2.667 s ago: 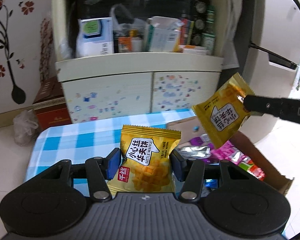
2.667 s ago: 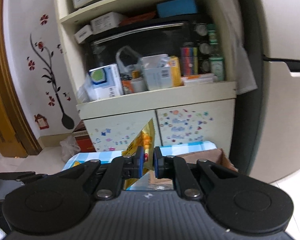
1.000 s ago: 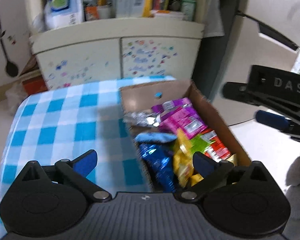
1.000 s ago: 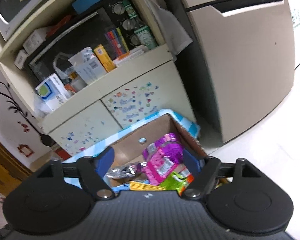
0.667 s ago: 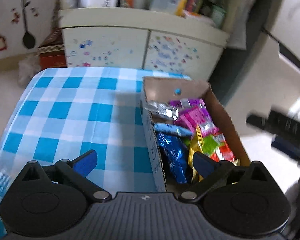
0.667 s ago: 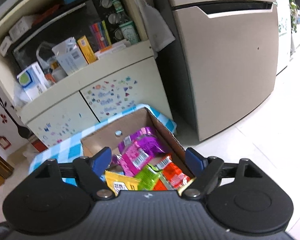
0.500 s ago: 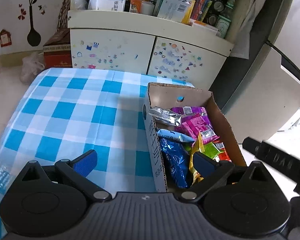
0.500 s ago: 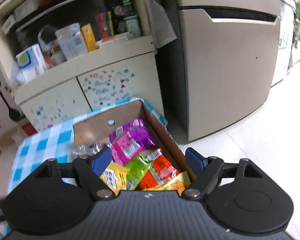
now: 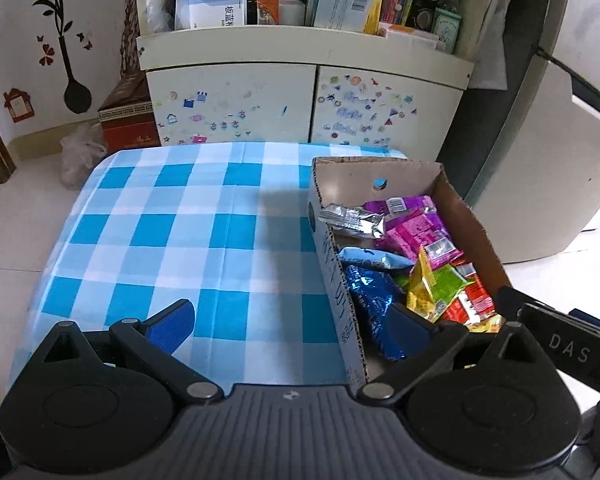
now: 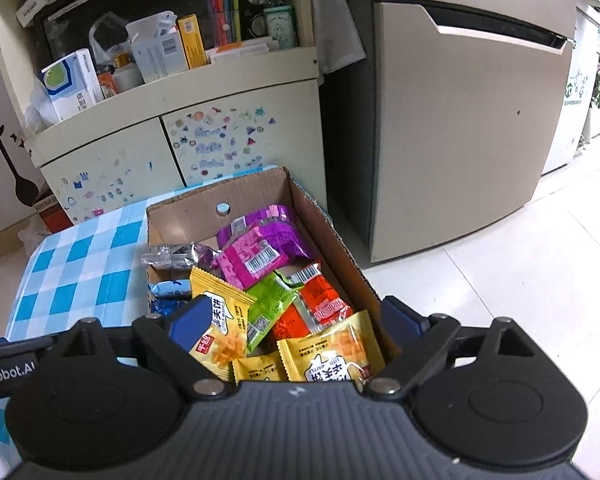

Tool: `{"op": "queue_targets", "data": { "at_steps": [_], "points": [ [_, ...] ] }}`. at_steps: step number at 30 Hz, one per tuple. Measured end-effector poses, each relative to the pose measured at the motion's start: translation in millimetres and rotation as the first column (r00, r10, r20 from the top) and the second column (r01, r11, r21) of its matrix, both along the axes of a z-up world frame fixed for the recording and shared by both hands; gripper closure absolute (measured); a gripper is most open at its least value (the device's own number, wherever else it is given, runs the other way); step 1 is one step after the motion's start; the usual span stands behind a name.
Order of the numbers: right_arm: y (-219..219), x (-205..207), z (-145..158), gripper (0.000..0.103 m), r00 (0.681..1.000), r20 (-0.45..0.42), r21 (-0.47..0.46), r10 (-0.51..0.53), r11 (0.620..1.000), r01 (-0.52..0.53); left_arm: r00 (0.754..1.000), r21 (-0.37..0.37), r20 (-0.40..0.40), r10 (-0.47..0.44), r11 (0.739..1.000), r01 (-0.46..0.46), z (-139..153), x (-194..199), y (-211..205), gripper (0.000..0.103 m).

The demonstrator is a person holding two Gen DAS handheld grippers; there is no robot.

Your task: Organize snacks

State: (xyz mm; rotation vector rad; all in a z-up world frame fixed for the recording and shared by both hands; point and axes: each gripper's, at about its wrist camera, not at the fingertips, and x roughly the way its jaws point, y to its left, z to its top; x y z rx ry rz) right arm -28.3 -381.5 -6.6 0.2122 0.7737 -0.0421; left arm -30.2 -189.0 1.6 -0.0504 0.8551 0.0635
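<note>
Left view: from my left gripper (image 9: 290, 326), looking forward and steeply down over the table (image 9: 188, 236); box (image 9: 472, 216) at 2 o'clock, close under the right finger.
Right view: from my right gripper (image 10: 298, 320), also tilted down, set right over the box (image 10: 340, 256), which fills the lower middle; fridge (image 10: 460, 120) at 1 o'clock, table (image 10: 80, 264) at 9 o'clock.
Facing: both look toward the cabinet (image 9: 300, 92) at 12 o'clock.
Shared: box, snacks (image 10: 260, 256), checked table, cabinet (image 10: 180, 140).
Cross-sight: my right gripper (image 9: 564, 344) edges into the left view at 4 o'clock.
</note>
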Motion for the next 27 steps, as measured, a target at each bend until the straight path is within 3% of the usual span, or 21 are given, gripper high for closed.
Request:
{"op": "queue_targets", "data": {
  "at_steps": [10,14,27],
  "points": [
    [0.7,3.0,0.1,0.011,0.999,-0.036,-0.022,-0.007,1.000,0.006,0.999,0.050,-0.036,-0.004,0.999,0.006,-2.4,3.8,-5.5,0.000],
    [-0.2,3.6,0.7,0.010,0.999,-0.040,-0.021,-0.015,1.000,0.014,1.000,0.069,-0.015,-0.011,0.998,0.012,0.3,1.7,-9.3,0.000],
    [-6.5,4.0,0.6,0.010,0.998,-0.054,-0.003,-0.045,0.999,0.045,0.999,0.065,-0.023,-0.032,0.997,0.033,4.4,2.8,-22.7,0.000]
  ]
}}
